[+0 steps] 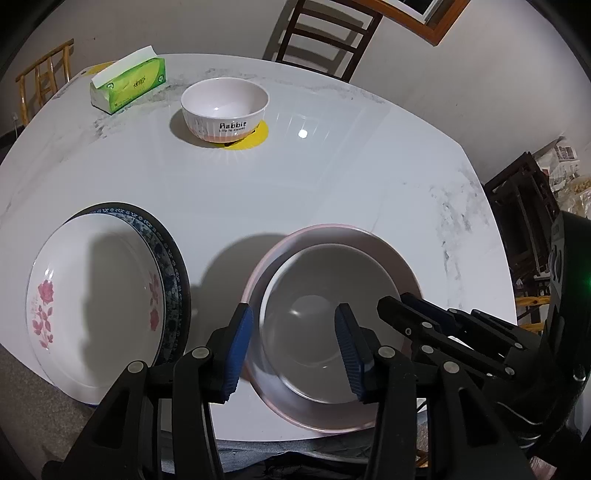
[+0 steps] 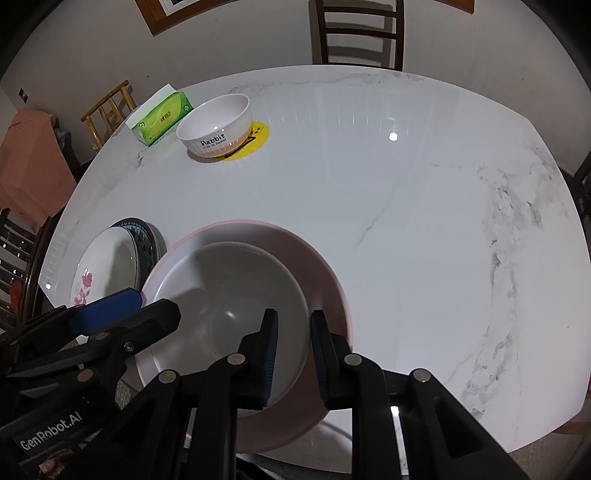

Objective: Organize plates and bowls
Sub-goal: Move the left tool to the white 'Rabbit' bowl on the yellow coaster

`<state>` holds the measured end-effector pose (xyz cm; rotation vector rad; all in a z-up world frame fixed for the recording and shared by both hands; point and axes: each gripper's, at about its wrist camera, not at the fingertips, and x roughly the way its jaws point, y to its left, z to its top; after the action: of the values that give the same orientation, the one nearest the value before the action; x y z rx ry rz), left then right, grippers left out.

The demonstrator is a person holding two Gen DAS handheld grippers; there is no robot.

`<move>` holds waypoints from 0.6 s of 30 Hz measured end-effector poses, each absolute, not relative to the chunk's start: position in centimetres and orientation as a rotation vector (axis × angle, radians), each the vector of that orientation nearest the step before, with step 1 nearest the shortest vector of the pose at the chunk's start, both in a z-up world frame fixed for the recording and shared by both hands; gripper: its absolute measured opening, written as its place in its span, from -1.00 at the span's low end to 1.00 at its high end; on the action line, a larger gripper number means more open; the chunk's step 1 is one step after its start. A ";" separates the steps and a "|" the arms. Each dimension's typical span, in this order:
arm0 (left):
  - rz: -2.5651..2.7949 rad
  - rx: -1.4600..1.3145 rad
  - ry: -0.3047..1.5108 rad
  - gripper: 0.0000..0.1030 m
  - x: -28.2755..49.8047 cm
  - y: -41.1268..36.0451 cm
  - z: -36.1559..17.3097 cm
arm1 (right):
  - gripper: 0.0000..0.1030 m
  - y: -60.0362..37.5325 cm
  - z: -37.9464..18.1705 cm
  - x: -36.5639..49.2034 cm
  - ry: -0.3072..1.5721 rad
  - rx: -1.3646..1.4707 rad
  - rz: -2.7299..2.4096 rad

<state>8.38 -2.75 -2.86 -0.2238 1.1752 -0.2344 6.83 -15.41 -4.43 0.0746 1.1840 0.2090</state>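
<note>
A grey bowl [image 1: 314, 332] sits inside a larger pink bowl [image 1: 384, 251] at the table's near edge; both show in the right wrist view, grey [image 2: 229, 295] in pink [image 2: 317, 273]. My right gripper [image 2: 293, 350] is shut on the right rims of the two nested bowls. My left gripper [image 1: 293, 343] is open, its pads on either side of the grey bowl's left rim. A flowered white plate [image 1: 96, 295] lies on a blue-patterned plate [image 1: 173, 266] to the left. A white "Rabbit" bowl [image 1: 225, 109] stands on a yellow mat [image 1: 255, 138] farther back.
A green tissue box [image 1: 129, 85] lies at the far left of the white marble table [image 1: 332, 184]. Wooden chairs [image 1: 325, 33] stand behind and around the table. The flowered plate overhangs the near table edge.
</note>
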 end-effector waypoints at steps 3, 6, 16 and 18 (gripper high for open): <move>-0.232 -0.222 1.166 -0.14 8.3 -2.6 -2.6 | -0.61 -15.4 -4.2 6.9 1.176 0.073 0.208; -0.232 -0.227 1.161 -0.14 8.3 -2.4 -2.4 | -0.61 -15.4 -3.9 7.0 1.170 0.075 0.211; -0.228 -0.227 1.113 -0.11 8.3 -1.3 -1.1 | -0.60 -15.5 -2.5 7.5 1.126 0.071 0.217; -0.220 -0.231 1.107 -0.10 8.4 -1.0 -1.1 | -0.60 -15.3 -2.3 7.8 1.121 0.069 0.223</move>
<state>8.40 -0.96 -1.11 -0.2312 1.1072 -0.2199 7.79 -15.30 -2.32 0.0686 1.1207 0.2233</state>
